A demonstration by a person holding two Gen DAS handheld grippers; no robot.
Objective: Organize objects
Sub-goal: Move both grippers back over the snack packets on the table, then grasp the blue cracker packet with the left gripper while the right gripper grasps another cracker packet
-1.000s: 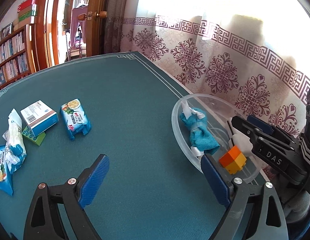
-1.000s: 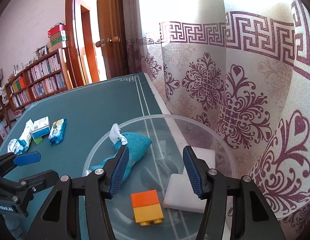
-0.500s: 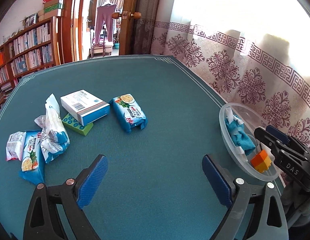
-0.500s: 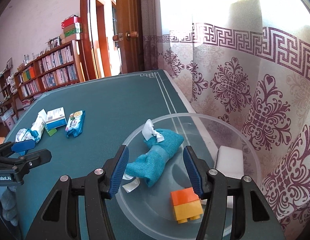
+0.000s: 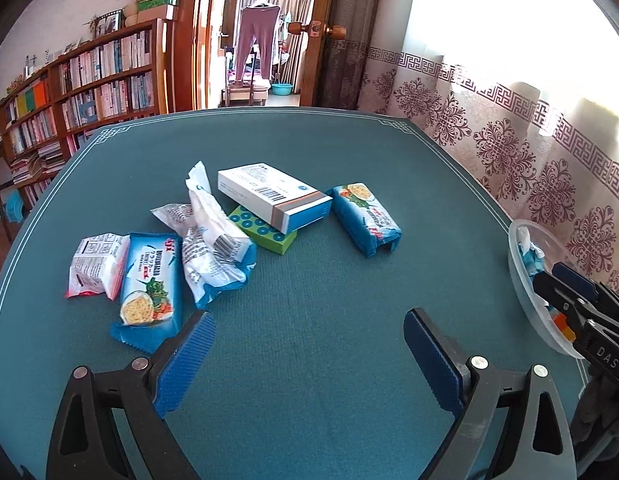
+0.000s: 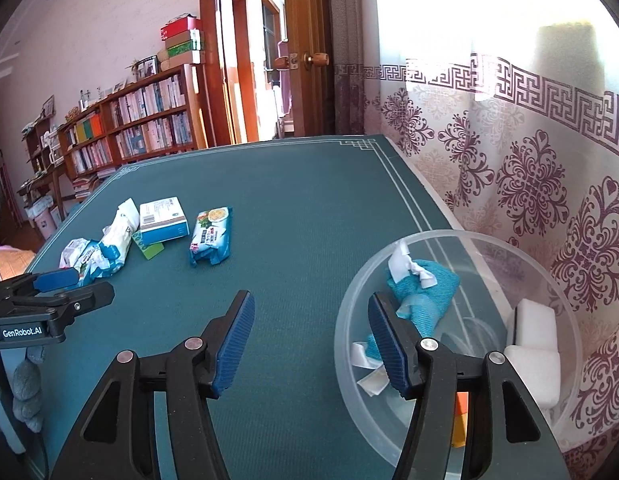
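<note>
Right wrist: left gripper (image 6: 69, 286) reads "GenRobot.AI"

Left wrist view looks low over the green surface (image 5: 309, 160) toward the doorway, close behind the snack packets (image 5: 149, 280). Right wrist view sits further right, facing the same bookshelf (image 6: 129, 120) and door, right above the clear bowl (image 6: 549, 280). Both share the packets, box (image 5: 273, 196) and curtain (image 5: 509, 140).
</note>
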